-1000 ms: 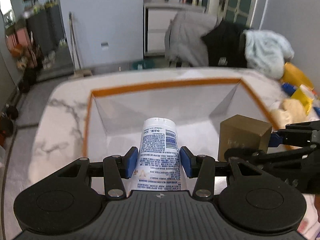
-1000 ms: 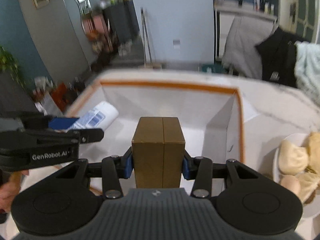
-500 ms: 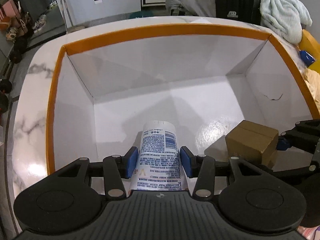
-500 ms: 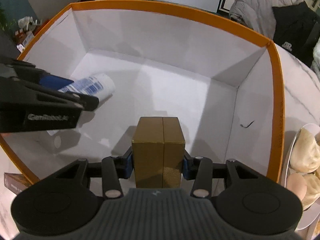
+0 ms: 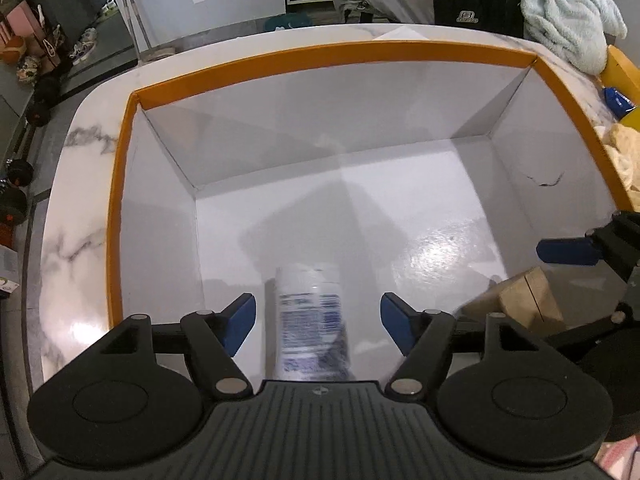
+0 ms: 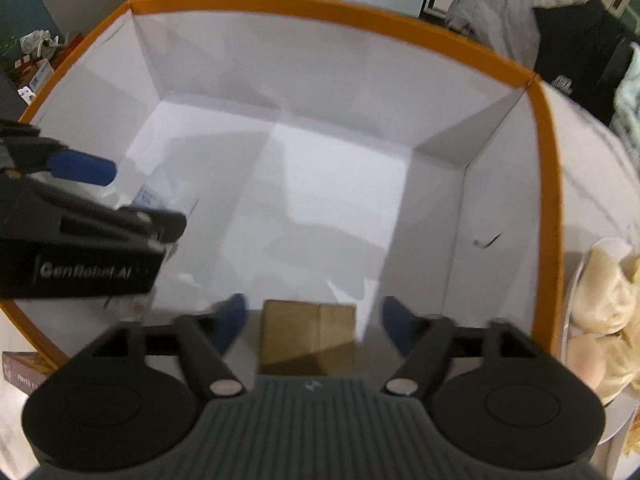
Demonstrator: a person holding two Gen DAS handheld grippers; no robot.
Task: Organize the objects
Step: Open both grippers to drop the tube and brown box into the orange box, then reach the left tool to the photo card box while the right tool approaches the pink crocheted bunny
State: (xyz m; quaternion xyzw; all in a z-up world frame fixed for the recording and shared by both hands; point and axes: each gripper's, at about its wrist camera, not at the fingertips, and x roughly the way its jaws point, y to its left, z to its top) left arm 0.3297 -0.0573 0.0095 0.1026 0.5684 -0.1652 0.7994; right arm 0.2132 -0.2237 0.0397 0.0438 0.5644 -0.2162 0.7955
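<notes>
A big white box with an orange rim (image 5: pixel 320 56) stands on the marble table; it also shows in the right wrist view (image 6: pixel 360 20). My left gripper (image 5: pixel 318 320) is open over the box's near left part. A white tube with blue print (image 5: pixel 310 320) lies blurred between its pads, free of them; the right wrist view shows part of it (image 6: pixel 160 196). My right gripper (image 6: pixel 314 320) is open over the near right part. A brown cardboard box (image 6: pixel 308 336) sits between its pads, untouched, and also shows in the left wrist view (image 5: pixel 520 304).
A plate of pale buns (image 6: pixel 604 312) stands right of the box. A yellow pack and a blue item (image 5: pixel 618 100) lie at the far right. Coats and a light towel (image 5: pixel 560 12) hang behind the table. A small brown carton (image 6: pixel 20 372) lies left of the box.
Both grippers have opened inside the box. The tube and the brown cardboard box have left the pads and dropped toward the box floor.
</notes>
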